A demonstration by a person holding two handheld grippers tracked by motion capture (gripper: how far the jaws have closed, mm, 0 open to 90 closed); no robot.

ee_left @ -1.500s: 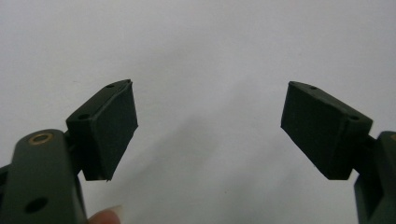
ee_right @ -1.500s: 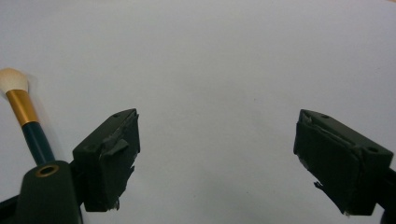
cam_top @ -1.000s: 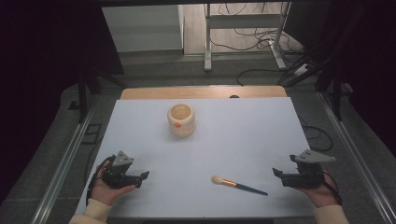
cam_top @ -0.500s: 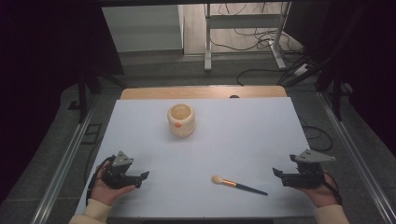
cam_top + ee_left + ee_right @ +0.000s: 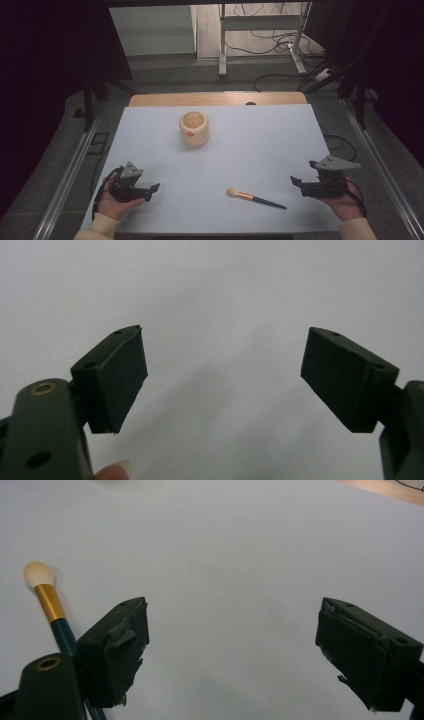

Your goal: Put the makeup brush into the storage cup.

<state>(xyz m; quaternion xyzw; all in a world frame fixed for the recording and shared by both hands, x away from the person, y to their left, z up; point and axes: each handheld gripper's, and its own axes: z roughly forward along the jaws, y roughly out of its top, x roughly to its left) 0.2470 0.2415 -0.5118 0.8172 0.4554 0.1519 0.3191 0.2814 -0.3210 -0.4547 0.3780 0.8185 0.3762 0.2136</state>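
Bench (image 5: 280, 150): white sheet over a wood top, wood strip showing at the far edge. Nothing on it shifted against the earlier high views.

Cup (image 5: 194, 128): cream, upright, far-centre of the bench, orange spot on the near side, open mouth looks empty. Well apart from both grippers.

Left gripper (image 5: 150, 190): near-left corner, held low in the hand, pointing right across the sheet. Fingers (image 5: 120, 375) wide apart, nothing between them, bare sheet ahead in the left gripper view.

Right gripper (image 5: 296, 181): near-right, pointing left toward the brush. Fingers (image 5: 117, 645) wide apart, nothing held. Closest tool to the brush, so likely the one to take it.

Brush (image 5: 255, 198): lying flat, near-centre, between the two grippers but nearer the right. Pale head toward the left, gold ferrule, dark handle running right and slightly nearer. In the right gripper view brush (image 5: 50, 605) sits at the left, handle passing behind the left finger, not inside the gap.

Change over the last second: none visible. Same pose for both hands, same spot for brush and cup. Reads as idle start, grasp not begun. Probable job: brush into cup. Next move, as a guess: swing right gripper left to centre the handle in the gap, then close. Thin round handle flat on the sheet, so some risk of rolling or slipping out.
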